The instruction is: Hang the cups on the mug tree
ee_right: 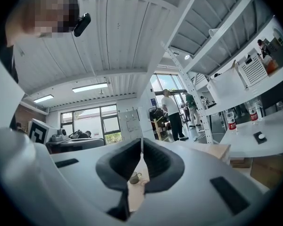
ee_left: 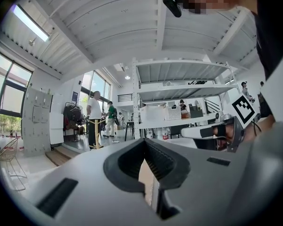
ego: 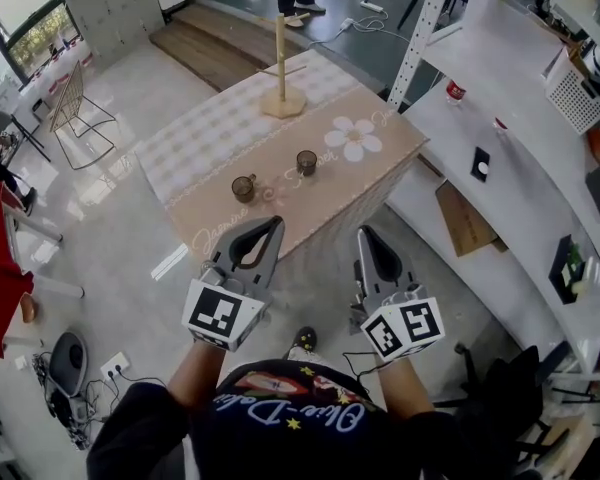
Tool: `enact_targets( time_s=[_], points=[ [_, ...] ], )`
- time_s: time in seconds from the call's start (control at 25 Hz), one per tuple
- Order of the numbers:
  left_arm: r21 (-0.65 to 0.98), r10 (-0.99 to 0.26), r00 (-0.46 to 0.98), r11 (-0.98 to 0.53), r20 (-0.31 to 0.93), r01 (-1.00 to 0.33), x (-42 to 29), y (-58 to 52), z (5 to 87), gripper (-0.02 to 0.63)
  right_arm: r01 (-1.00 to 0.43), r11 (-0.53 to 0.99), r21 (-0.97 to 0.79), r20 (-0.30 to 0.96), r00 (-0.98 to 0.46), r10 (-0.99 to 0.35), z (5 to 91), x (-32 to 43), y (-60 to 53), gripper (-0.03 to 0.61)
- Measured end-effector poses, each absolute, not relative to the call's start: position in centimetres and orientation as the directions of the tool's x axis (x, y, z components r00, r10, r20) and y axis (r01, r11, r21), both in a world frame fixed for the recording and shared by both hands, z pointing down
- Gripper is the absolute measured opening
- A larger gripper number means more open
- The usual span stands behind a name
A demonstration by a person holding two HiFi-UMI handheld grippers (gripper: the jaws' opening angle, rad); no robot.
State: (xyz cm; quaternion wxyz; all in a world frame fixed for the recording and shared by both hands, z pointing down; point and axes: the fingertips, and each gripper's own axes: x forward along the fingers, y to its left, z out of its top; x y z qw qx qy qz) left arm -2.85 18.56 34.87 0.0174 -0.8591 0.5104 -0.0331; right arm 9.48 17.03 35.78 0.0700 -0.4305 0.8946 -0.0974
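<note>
On the cloth-covered table [ego: 210,133], two dark cups are being shown upright and apart. The left cup [ego: 244,187] is standing close to the near edge. The right cup [ego: 307,162] is standing a little farther in, near a printed daisy [ego: 353,138]. Beyond both, toward the far end, the wooden mug tree [ego: 281,68] is being carried upright on its flat base, well apart from the cups.

The left gripper [ego: 273,222] is being held level just short of the table's near edge, with the left cup just ahead of it and untouched. In the left gripper view, the left gripper [ee_left: 144,141] is being shown with its jaws pressed together at the tips and pinching nothing. The right gripper [ego: 366,232] is being held alongside, off the near corner, with the right cup lying ahead and to its left. Its jaws are likewise being held together and empty. In the right gripper view, one cup [ee_right: 135,177] is being framed through the hollow behind the closed tips.

White shelving [ego: 500,158] is being seen at the right, and a wire chair [ego: 75,103] on the floor at the left.
</note>
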Motion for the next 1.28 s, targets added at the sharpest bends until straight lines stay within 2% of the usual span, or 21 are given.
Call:
enact_targets(
  time_s=[0.48, 1.28],
  points=[
    [-0.089, -0.864, 0.5, -0.503, 0.059, -0.86, -0.3, 16.6, 34.9, 0.005, -0.74, 0.622, -0.257, -0.055, -0.631, -0.774, 35.7, 11.2, 15.0, 0.009],
    [-0.075, -0.894, 0.44, -0.446, 0.083, -0.892, -3.1, 17.2, 36.5, 0.005, -0.71, 0.654, -0.262, -0.002, -0.677, -0.736, 37.9, 8.3, 14.7, 0.011]
  ],
)
